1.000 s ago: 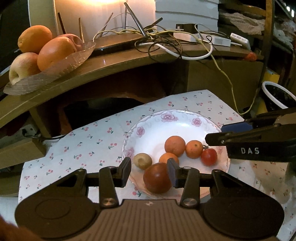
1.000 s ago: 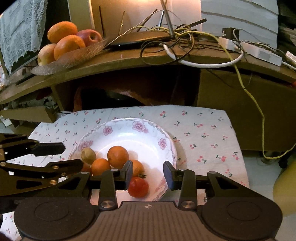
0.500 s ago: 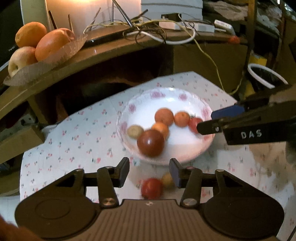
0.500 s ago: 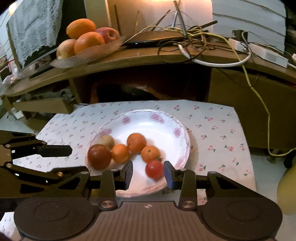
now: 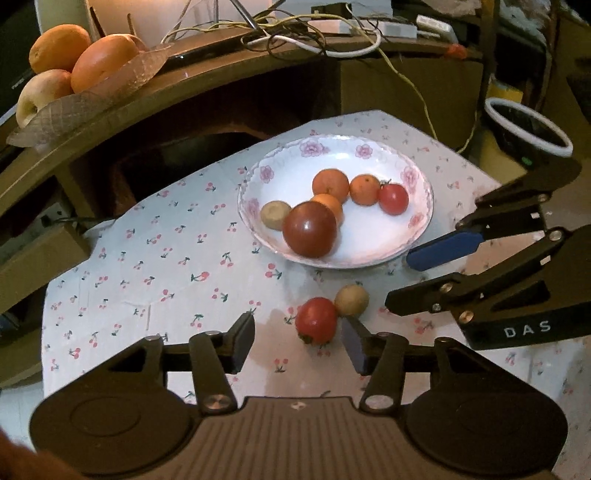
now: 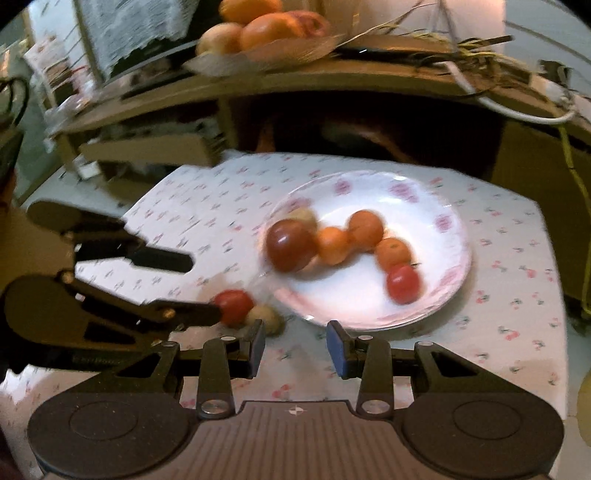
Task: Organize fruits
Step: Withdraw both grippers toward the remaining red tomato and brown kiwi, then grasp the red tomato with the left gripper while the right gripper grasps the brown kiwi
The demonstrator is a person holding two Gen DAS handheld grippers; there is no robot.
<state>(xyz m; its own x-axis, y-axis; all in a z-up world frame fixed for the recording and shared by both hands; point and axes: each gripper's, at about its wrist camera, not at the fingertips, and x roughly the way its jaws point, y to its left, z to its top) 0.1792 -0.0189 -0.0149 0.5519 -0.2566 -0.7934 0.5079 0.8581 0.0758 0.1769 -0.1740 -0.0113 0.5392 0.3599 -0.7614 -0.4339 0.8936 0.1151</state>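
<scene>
Now my left gripper (image 5: 297, 341), fingers just opening and empty, should straddle the loose red tomato (image 5: 316, 320) squarely before closing; right gripper (image 6: 295, 345) idles part-open, empty.

From my left wrist view, the plate (image 5: 419, 218) sits on the cloth (image 5: 166, 266) toward the far right, holding a large tomato (image 5: 309, 229) at its near left with a small round fruit (image 5: 274, 214) to its left, three oranges (image 5: 330, 184) behind it, and a small tomato (image 5: 393, 198) farthest right. Near the plate, on the cloth, a loose tomato (image 5: 316, 320) lies touching another small fruit (image 5: 351, 300) on its right. On the shelf (image 5: 207, 85) behind, a dish (image 5: 74, 110) of larger fruit stands far left, and tangled cables (image 5: 314, 33) lie to its right.
</scene>
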